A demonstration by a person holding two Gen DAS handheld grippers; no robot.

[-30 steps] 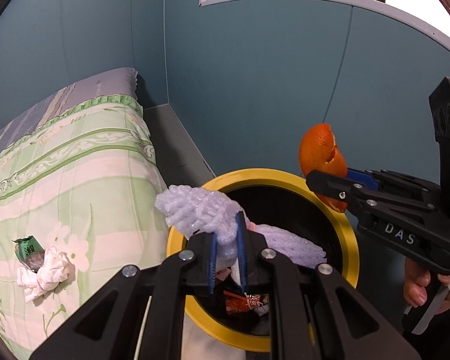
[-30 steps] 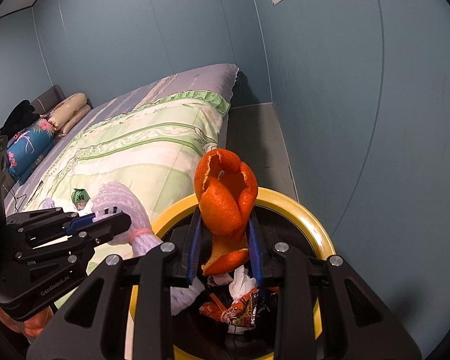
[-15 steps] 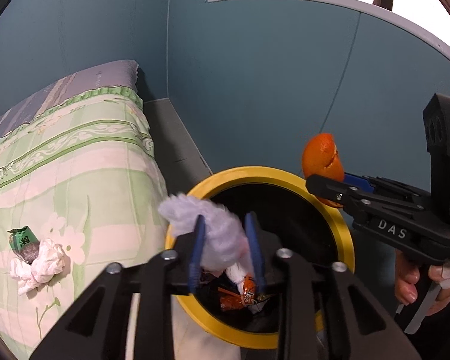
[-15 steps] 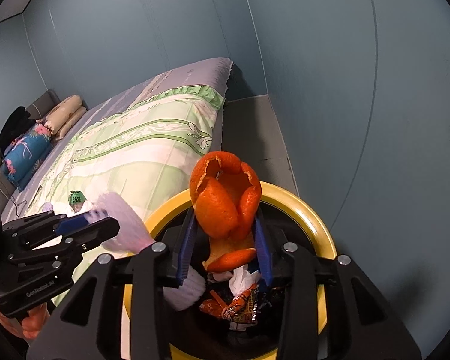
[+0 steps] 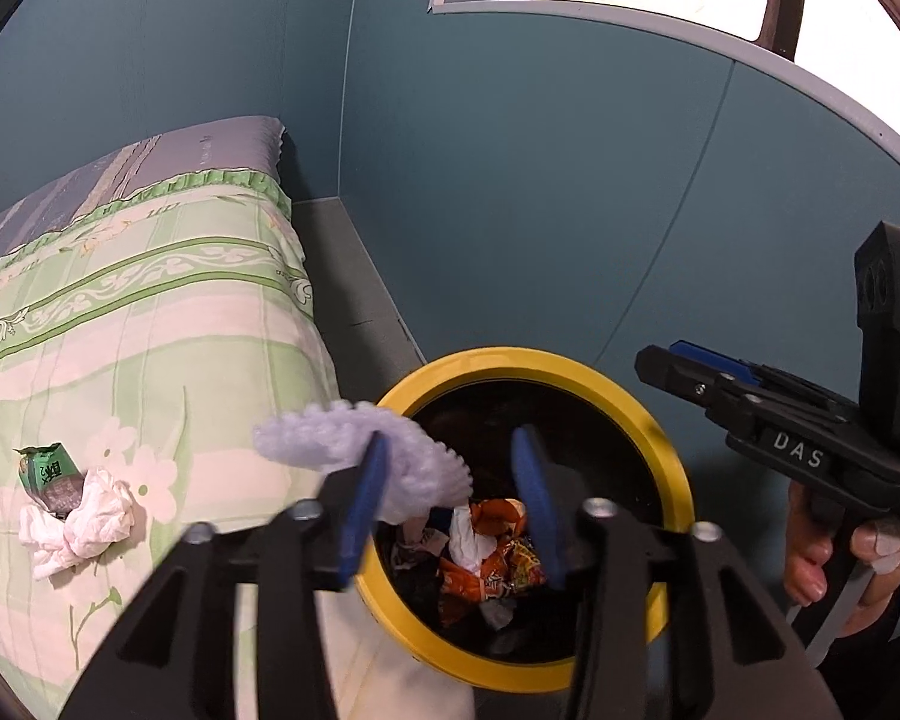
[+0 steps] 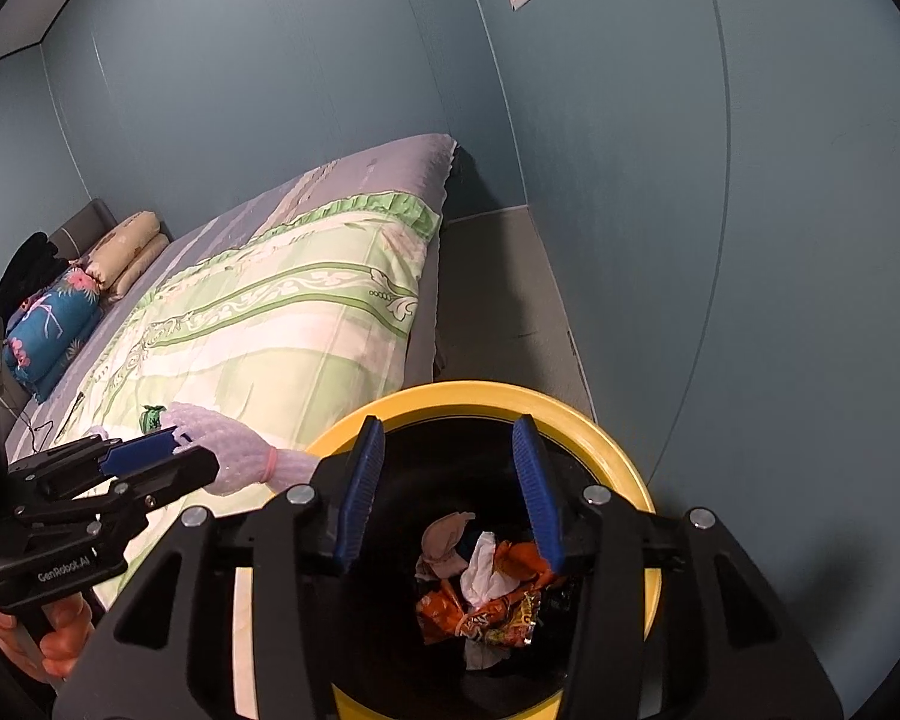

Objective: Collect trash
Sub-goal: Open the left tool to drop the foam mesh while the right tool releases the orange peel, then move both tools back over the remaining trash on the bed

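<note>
A black bin with a yellow rim (image 5: 642,414) (image 6: 606,414) stands on the floor beside the bed and holds wrappers and tissue (image 5: 486,558) (image 6: 486,588). My left gripper (image 5: 453,492) is open over the bin's left edge; a pale lilac foam net (image 5: 366,450) (image 6: 240,456) hangs against its left finger, over the rim. My right gripper (image 6: 453,492) is open and empty over the bin; it shows in the left wrist view (image 5: 678,360). A crumpled white tissue (image 5: 84,522) and a green wrapper (image 5: 45,474) lie on the bed.
The bed with a green floral quilt (image 5: 120,330) (image 6: 282,324) is left of the bin. Teal walls (image 5: 540,180) close in behind and to the right. A strip of grey floor (image 6: 498,288) runs between bed and wall. Pillows (image 6: 54,324) lie at the bed's far end.
Both grippers have opened. The orange peel has left my right gripper and is gone from view. The foam net has come loose and hangs by my left finger.
</note>
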